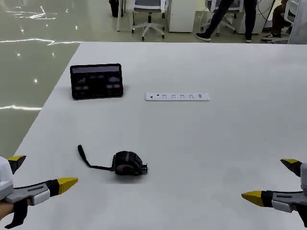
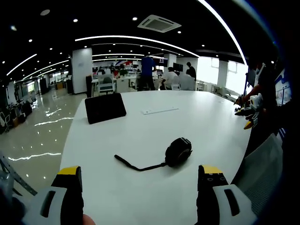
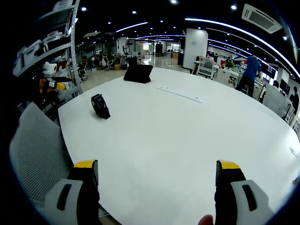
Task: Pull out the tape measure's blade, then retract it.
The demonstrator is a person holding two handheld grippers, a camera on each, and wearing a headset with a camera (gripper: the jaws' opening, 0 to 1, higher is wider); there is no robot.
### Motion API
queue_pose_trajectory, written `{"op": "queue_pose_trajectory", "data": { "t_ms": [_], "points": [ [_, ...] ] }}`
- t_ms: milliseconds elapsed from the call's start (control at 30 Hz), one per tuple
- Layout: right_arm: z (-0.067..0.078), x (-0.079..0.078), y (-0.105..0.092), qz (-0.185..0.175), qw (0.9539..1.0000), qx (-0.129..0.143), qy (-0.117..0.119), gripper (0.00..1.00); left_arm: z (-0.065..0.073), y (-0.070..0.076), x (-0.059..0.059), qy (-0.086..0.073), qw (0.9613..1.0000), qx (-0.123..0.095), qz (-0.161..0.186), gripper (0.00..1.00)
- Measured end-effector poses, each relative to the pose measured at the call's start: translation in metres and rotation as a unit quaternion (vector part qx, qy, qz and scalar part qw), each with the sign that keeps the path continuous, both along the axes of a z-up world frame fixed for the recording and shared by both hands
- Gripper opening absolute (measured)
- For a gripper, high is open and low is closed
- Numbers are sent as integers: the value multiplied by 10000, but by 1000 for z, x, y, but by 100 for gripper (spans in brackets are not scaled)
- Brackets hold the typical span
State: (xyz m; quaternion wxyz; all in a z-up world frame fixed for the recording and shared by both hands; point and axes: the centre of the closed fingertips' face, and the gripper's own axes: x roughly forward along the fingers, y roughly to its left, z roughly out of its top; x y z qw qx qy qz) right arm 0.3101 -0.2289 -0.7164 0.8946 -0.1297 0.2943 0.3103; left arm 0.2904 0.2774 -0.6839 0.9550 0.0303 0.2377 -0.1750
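**Nothing started yet: tape measure untouched, both grippers waiting**

I see the dark, rounded tape measure (image 1: 128, 164) lying on the white bench (image 1: 216, 143), near the front edge and left of centre in the head view. Its black wrist strap (image 1: 88, 160) trails out to the left across the surface. No blade is drawn out; as far as I can tell only the end hook sits at the case mouth on its right side, so I judge the pull has not begun and the retraction is likewise ahead of me.

My left gripper (image 1: 42, 171) hovers off the bench's near-left corner with its yellow-tipped jaws spread and nothing between them. It is near the tape measure but clear of it. My right gripper (image 1: 271, 181) hangs at the near right, jaws also spread and empty, well apart from the tape measure.

Both steps remain: holding the case and drawing the blade, then letting it return.
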Motion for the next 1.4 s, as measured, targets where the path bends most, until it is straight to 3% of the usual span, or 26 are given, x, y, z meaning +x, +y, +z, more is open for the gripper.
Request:
{"op": "queue_pose_trajectory", "data": {
  "t_ms": [233,300,333,367,400,433,467,500,700,867,1100,1200,1267,1300,1367,1400],
  "points": [
    [-1,7,10,156,9999,12,27,100,4,-7,3,-124,9996,-231,-92,95],
    [-2,9,15,235,9997,-19,22,100,5,-9,3,-152,9997,-126,-120,95],
    [-2,11,18,284,9996,-20,33,100,10,-15,5,-341,9989,-171,-276,95],
    [-3,12,20,314,9995,-41,22,100,14,-21,5,-363,9980,-404,-331,95],
    [-3,15,23,349,9994,-67,-8,100,21,-19,9,-669,9969,-221,-353,95],
    [-3,16,25,379,9993,-56,3,100,21,-20,8,-660,9971,-138,-364,95],
    [-4,18,28,405,9992,-41,16,100,19,-21,7,-544,9978,-205,-310,96],
    [-4,20,32,453,9990,-41,2,100,21,-23,10,-589,9972,-298,-359,97],
    [-5,31,51,669,9978,7,-1,100,21,-27,16,-689,9969,-115,-358,100],
    [-4,35,79,937,9956,37,-11,100,19,-32,22,-676,9966,-184,-441,100],
    [-9,45,110,1445,9895,69,-39,100,14,-44,34,-635,9946,-89,-813,100],
    [-11,46,121,1617,9868,83,-34,100,11,-56,38,-501,9916,-157,-1179,100],
    [-14,47,128,1726,9850,70,-32,100,6,-63,42,-454,9873,120,-1517,100],
    [-15,47,130,1774,9841,49,-20,100,3,-67,43,-379,9854,154,-1655,100],
    [-18,48,137,1901,9818,9,-45,100,-4,-75,49,-245,9795,298,-1975,100],
    [-22,48,141,2021,9794,-15,-7,100,-8,-83,51,-143,9747,268,-2214,100]
  ]
}}
